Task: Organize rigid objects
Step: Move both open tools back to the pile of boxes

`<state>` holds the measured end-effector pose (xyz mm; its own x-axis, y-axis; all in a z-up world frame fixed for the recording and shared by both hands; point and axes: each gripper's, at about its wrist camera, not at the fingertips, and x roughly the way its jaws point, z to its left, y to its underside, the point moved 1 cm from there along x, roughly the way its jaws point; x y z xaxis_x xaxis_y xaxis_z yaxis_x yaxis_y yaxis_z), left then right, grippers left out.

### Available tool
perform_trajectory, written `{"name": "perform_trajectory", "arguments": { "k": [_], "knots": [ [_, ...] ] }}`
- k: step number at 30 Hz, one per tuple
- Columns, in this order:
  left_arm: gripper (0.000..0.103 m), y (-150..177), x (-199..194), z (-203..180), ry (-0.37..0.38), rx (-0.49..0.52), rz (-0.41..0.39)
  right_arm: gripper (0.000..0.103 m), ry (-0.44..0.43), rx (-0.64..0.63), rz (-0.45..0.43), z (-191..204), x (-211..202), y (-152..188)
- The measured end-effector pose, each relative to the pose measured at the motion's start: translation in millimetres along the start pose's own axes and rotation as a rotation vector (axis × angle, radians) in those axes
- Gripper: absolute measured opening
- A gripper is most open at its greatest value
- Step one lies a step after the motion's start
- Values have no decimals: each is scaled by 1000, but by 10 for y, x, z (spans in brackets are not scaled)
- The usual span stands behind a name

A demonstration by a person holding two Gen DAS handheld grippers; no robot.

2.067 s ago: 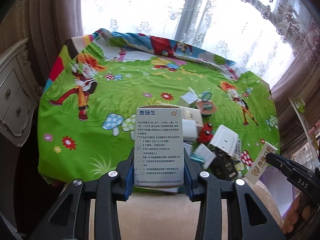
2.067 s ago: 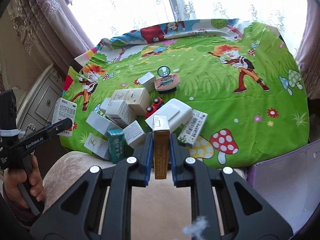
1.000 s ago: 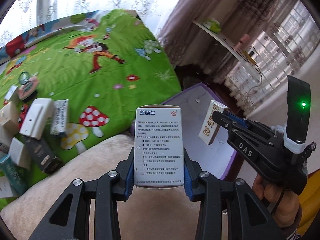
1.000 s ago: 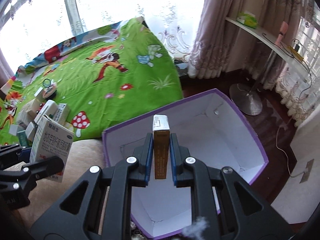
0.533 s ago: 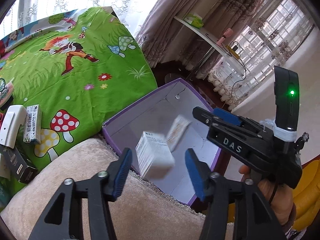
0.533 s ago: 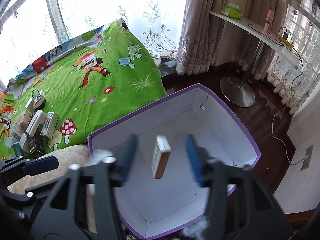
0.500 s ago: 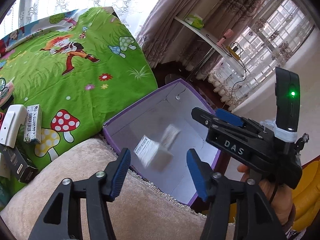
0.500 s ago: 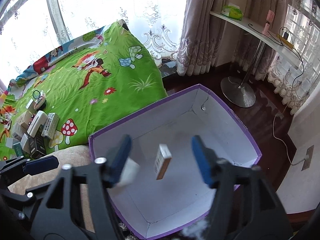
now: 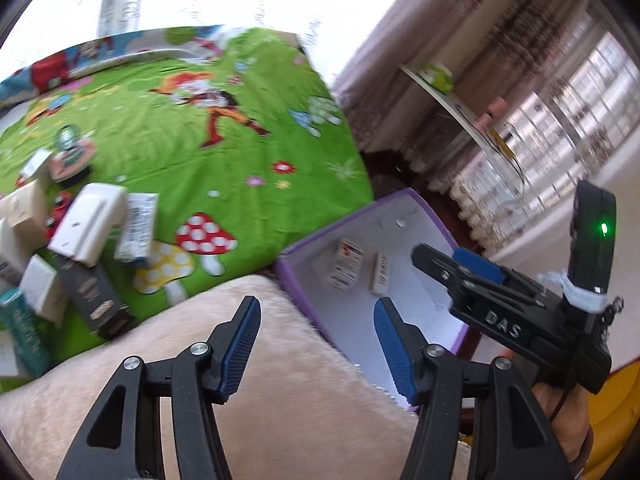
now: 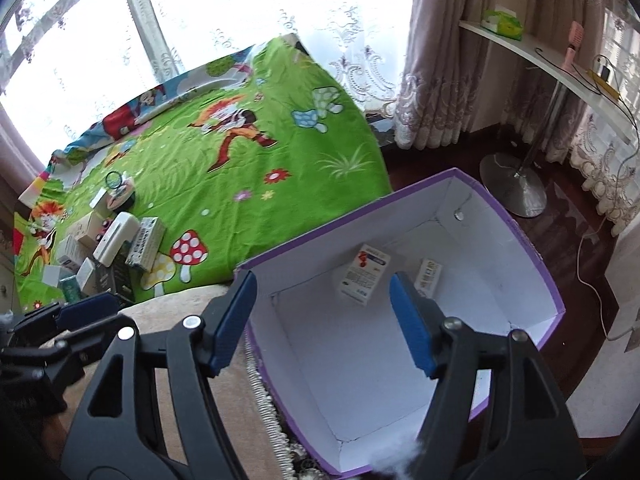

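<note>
1. Boxes: you have two in the purple bin (image 10: 532,248), centre frame: a white box (image 10: 363,274) with a red mark, and a narrow box (image 10: 428,276).
2. Your left gripper (image 9: 316,344) and right gripper (image 10: 324,320) both gape, empty.

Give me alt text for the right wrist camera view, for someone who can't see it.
The right tongs hang open and empty over a purple box with a white inside, where two small cartons lie on the bottom. To the left, more boxes sit clustered on a green cartoon-print sheet, and the left tongs show at the frame's left edge.
</note>
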<state>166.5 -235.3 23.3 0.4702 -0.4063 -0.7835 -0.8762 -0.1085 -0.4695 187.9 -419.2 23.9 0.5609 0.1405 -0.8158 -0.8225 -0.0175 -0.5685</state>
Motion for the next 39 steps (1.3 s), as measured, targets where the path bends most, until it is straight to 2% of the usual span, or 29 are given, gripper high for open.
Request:
{"name": "perform_trajectory", "arguments": {
  "k": [5, 13, 26, 39],
  "knots": [
    [60, -12, -159, 307, -22, -88, -30, 73, -39, -35, 12, 205, -3, -6],
    [60, 40, -435, 696, -63, -171, -84, 74, -73, -91, 26, 499, -10, -29],
    [60, 294, -878, 1441, -159, -289, -108, 75, -143, -203, 62, 1059, 49, -22],
    [60, 524, -1112, 2073, -243, -373, -86, 75, -197, -320, 119, 1579, 210, 28]
  ]
}}
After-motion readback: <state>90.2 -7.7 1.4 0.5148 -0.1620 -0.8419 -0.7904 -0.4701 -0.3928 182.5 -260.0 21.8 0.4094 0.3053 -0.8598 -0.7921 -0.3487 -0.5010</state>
